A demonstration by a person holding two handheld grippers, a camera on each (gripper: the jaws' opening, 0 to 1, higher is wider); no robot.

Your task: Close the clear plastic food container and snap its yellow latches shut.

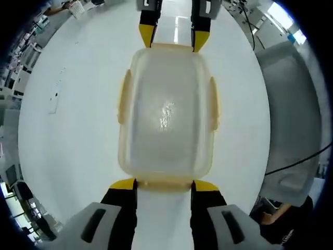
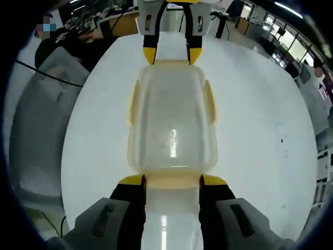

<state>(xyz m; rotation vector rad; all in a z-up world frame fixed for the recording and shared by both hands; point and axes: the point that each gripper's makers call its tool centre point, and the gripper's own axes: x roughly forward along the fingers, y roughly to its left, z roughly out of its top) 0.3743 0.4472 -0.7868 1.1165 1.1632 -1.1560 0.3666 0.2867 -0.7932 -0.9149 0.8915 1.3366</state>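
Two tongs are on the job, one at each short end of the clear container (image 1: 165, 112), which sits on the white table (image 1: 67, 130) between them. In the left gripper view the left tongs (image 1: 164, 183) have their yellow tips spread about as wide as the end latch (image 1: 165, 182) just ahead of them, touching or nearly touching its edge; the right tongs (image 1: 174, 36) come in from the far end, tips straddling the opposite latch. The right gripper view mirrors this: the right tongs' tips flank the near end latch (image 2: 173, 180), the left tongs at the far end. Both stand open at medium width, gripping nothing. The lid looks seated on the base, so the closing step appears done. The side latches (image 1: 123, 96) along the long edges stick out from the walls, so my read is they're not snapped yet. Whether the end latches are down or still loose, I can't tell. Remaining: press the end latches, then the side ones.
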